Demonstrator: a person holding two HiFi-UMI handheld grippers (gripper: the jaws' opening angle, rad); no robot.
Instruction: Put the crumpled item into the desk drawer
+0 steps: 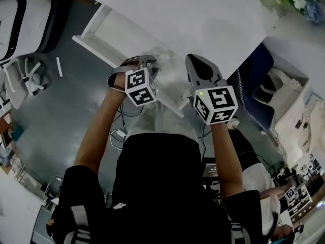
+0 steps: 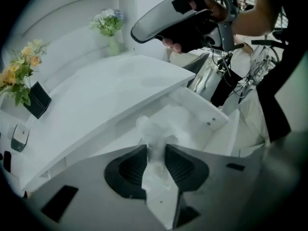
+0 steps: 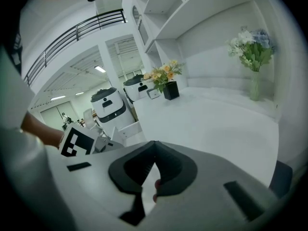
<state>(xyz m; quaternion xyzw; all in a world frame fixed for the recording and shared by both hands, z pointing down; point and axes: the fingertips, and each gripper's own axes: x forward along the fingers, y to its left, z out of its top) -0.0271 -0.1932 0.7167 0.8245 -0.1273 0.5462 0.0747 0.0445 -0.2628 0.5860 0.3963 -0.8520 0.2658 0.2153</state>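
In the left gripper view a crumpled white item sits between the dark pads of my left gripper, which is shut on it. Right below it is the open white desk drawer, pulled out from under the desk top. In the head view the left gripper hangs over the drawer. My right gripper is beside it, above the desk's edge. Its pads meet with nothing between them in the right gripper view. It also shows from the left gripper view, higher up.
On the desk stand a vase of pale flowers, yellow flowers in a black pot and a mouse. A white machine and a chair base are on the floor at left. A dark chair is at right.
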